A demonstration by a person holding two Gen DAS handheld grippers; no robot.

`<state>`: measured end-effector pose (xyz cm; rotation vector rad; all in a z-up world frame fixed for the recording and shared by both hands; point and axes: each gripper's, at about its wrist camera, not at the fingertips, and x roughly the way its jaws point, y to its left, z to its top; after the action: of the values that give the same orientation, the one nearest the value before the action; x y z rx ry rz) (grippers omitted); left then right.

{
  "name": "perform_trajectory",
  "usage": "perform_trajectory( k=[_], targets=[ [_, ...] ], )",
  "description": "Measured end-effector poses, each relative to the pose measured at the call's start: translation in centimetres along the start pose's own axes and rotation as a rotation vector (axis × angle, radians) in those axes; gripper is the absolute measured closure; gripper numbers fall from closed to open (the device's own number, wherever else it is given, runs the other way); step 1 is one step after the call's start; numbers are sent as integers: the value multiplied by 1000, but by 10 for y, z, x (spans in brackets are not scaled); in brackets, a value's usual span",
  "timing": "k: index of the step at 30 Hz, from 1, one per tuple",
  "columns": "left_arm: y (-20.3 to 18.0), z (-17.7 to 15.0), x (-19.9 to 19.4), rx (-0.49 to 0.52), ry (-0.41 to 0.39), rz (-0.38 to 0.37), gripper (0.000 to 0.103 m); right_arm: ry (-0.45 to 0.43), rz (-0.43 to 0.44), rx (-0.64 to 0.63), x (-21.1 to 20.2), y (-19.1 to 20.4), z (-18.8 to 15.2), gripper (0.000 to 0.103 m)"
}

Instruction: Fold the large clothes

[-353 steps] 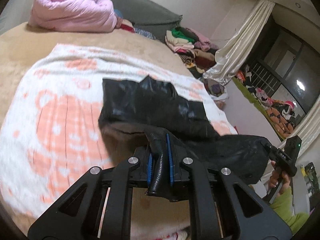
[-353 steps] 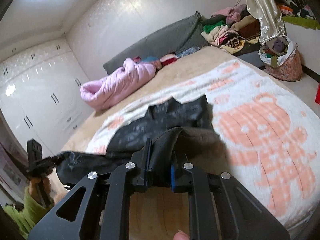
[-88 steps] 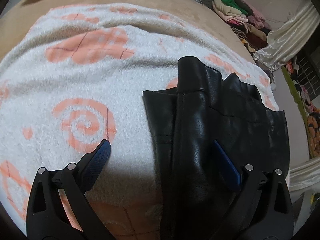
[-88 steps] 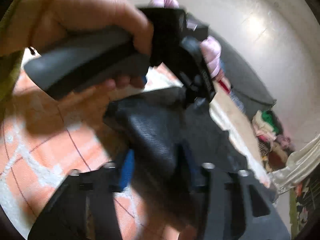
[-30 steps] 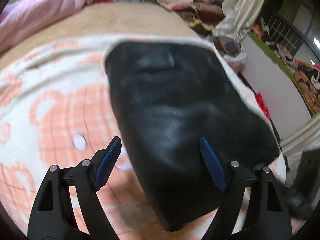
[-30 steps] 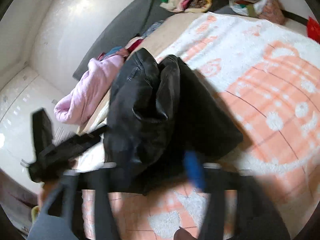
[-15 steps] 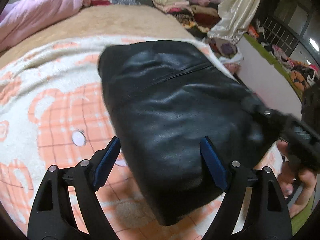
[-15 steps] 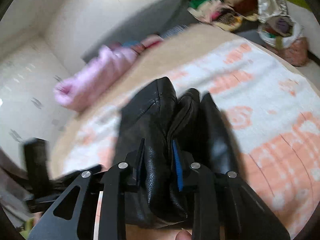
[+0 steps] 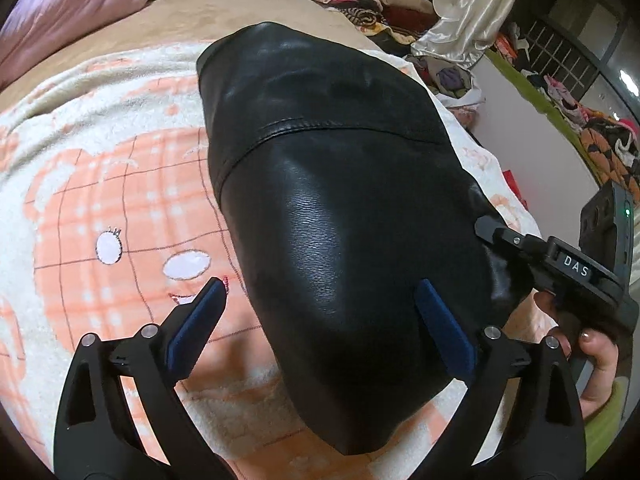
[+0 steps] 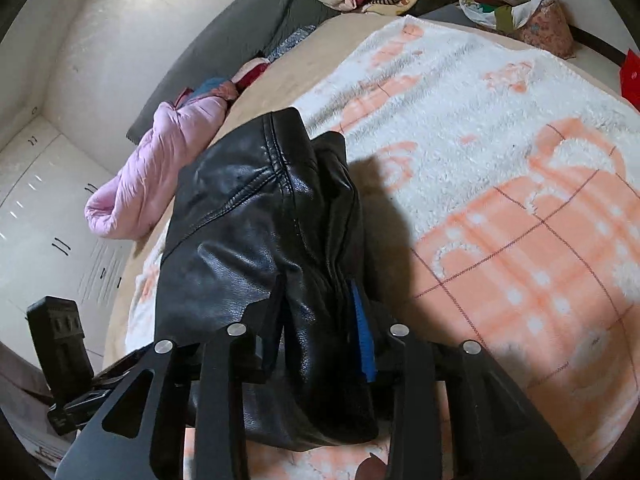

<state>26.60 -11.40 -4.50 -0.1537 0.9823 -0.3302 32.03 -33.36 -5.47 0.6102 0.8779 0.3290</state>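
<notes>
Folded black leather jacket (image 9: pixel 340 208) lies on the peach-and-white bear blanket (image 9: pixel 100 184) on the bed, its long axis running from the near edge away toward the far headboard side.

In the left wrist view the left gripper (image 9: pixel 320 312) has just been opening and stands wide, one blue pad over the blanket and the other over the jacket's near end, neither pressing. The right gripper (image 10: pixel 320 320) pinches a thick fold at the jacket's near right edge; its jaws have eased slightly wider but the pads still press the leather. The jacket's underside layers and collar are hidden, and the fold swallows most of the right gripper's left pad. A pink quilt (image 10: pixel 160 172) lies far left. The hand (image 9: pixel 592 360) holding the right gripper is cut off at the frame's edge.
</notes>
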Motion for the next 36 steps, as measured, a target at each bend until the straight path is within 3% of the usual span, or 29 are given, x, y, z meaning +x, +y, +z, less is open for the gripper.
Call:
perform_trajectory(
  k=[3,4,5,7,10,14,21,27,29,31,33,34,36],
  targets=[
    [-1,2,0,11,4,4,14,11,1,24,0,-4,0,65],
    [-2,3,0,11,5,4,13,14,-9,25,0,-4,0,60],
    [-2,3,0,13,5,5,13,14,-22,22,0,-5,1,46],
    [-2,0,-1,13,5,6,13,15,-57,19,0,-8,0,40],
    [0,1,1,9,8,1,13,37,-7,64,6,-18,0,40],
    [2,1,2,7,14,1,13,94,108,154,17,-33,-4,52],
    [11,1,-5,3,14,9,13,108,164,211,13,-27,-19,57],
    [28,-2,-15,-4,0,51,12,164,177,185,15,8,-49,57],
    [32,-4,-12,-6,12,38,11,149,129,176,15,8,-48,49],
    [37,-6,-7,-41,26,16,11,161,94,168,16,7,-45,32],
    [39,-6,-6,-44,23,8,10,166,90,166,13,5,-42,27],
    [39,-7,-7,-45,21,6,10,165,90,167,8,4,-40,18],
    [41,-7,-7,-53,19,-3,10,115,80,125,-6,9,-33,15]
  ],
)
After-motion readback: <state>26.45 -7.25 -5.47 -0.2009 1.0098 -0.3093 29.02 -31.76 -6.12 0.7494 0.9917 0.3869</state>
